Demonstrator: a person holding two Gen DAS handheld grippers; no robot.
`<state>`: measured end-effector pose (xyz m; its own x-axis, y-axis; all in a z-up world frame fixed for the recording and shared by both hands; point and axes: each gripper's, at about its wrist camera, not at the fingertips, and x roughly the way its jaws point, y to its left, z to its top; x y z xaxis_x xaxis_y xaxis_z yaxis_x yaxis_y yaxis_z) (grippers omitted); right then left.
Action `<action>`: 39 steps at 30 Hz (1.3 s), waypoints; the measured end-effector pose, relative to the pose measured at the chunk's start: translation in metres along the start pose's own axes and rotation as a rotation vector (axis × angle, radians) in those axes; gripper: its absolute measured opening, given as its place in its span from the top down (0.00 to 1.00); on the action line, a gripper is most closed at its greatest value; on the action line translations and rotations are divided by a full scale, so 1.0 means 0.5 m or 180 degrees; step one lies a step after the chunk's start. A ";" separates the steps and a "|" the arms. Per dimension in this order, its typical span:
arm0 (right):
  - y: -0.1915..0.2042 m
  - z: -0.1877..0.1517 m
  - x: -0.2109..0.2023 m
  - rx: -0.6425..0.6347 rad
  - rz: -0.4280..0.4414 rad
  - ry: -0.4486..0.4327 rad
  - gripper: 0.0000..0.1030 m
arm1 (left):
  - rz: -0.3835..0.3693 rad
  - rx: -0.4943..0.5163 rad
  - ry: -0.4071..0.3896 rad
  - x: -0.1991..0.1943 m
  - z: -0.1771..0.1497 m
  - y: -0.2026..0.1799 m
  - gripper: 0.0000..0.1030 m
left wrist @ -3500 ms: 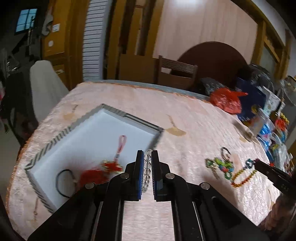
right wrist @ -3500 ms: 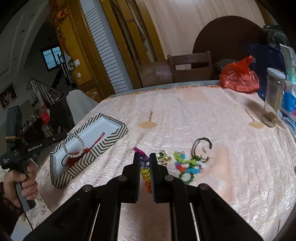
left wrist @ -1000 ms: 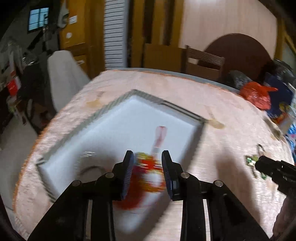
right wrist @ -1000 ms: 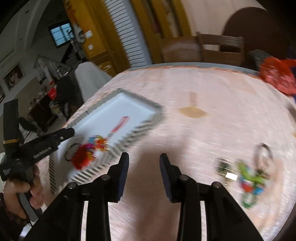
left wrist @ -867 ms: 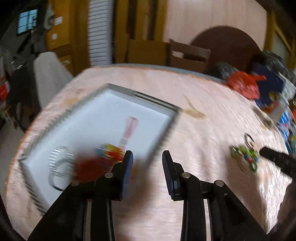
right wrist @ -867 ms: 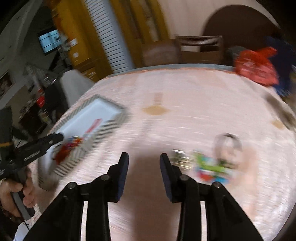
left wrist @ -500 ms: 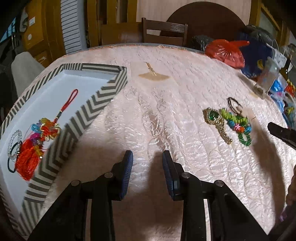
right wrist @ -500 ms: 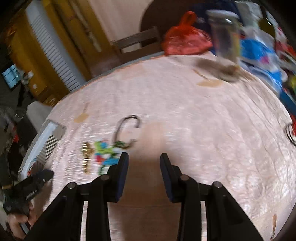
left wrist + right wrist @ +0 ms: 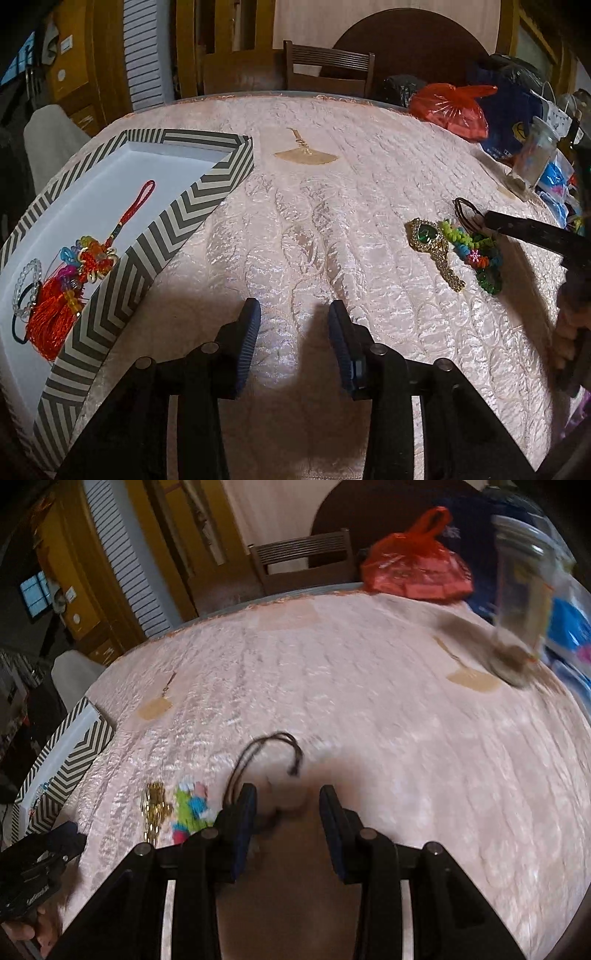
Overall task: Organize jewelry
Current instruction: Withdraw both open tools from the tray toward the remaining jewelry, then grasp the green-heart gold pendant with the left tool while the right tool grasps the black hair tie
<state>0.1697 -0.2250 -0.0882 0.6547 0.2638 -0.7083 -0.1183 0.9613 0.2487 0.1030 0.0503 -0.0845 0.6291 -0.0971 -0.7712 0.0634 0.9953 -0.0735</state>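
Note:
A chevron-striped tray [image 9: 173,221] at the left holds a red tassel charm [image 9: 51,314], a colourful bead bracelet [image 9: 86,254] and a clear bead bracelet [image 9: 22,284]. On the pink tablecloth at the right lie a gold watch with a green face [image 9: 430,243], a green bead bracelet [image 9: 476,254] and a dark hair tie [image 9: 467,210]. My left gripper [image 9: 293,317] is open and empty over bare cloth. My right gripper [image 9: 286,805] is open, low over the dark hair tie [image 9: 266,757], with the gold watch [image 9: 155,805] and beads [image 9: 190,805] to its left.
A red plastic bag [image 9: 448,105], a blue bag [image 9: 506,107] and a glass jar [image 9: 532,158] stand at the back right. A wooden chair [image 9: 328,70] stands behind the table. The tray's edge also shows in the right wrist view [image 9: 62,764].
Both grippers were shut on bracelets, which now lie in the tray. Both have opened and swung right from the tray; the right one has come down over the hair tie.

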 end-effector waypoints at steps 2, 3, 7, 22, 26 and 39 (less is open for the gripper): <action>0.005 0.013 0.027 -0.0035 -0.0014 0.0095 0.64 | -0.0003 -0.0009 -0.0001 0.000 0.000 0.000 0.48; 0.009 0.015 0.030 -0.0079 -0.0034 0.0052 0.64 | -0.0002 -0.0014 -0.0002 0.000 0.000 0.000 0.48; 0.045 0.008 0.044 -0.0484 -0.0368 0.0141 0.69 | -0.0016 -0.0054 -0.0009 0.000 0.001 0.003 0.48; -0.071 -0.064 -0.107 0.0496 -0.0569 -0.0210 0.78 | -0.0177 0.0269 0.0018 0.003 0.040 -0.052 0.46; -0.069 -0.094 -0.095 0.0528 -0.0489 -0.0094 0.78 | -0.0502 0.0578 0.0058 0.025 0.085 -0.114 0.45; -0.064 -0.116 -0.090 0.0473 -0.0368 -0.0097 0.77 | -0.0755 0.0682 0.0226 0.108 0.120 -0.196 0.51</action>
<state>0.1008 -0.2630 -0.1026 0.6803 0.1476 -0.7180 0.0691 0.9622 0.2633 0.1774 -0.0527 -0.0810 0.5222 -0.3184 -0.7911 0.3681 0.9210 -0.1277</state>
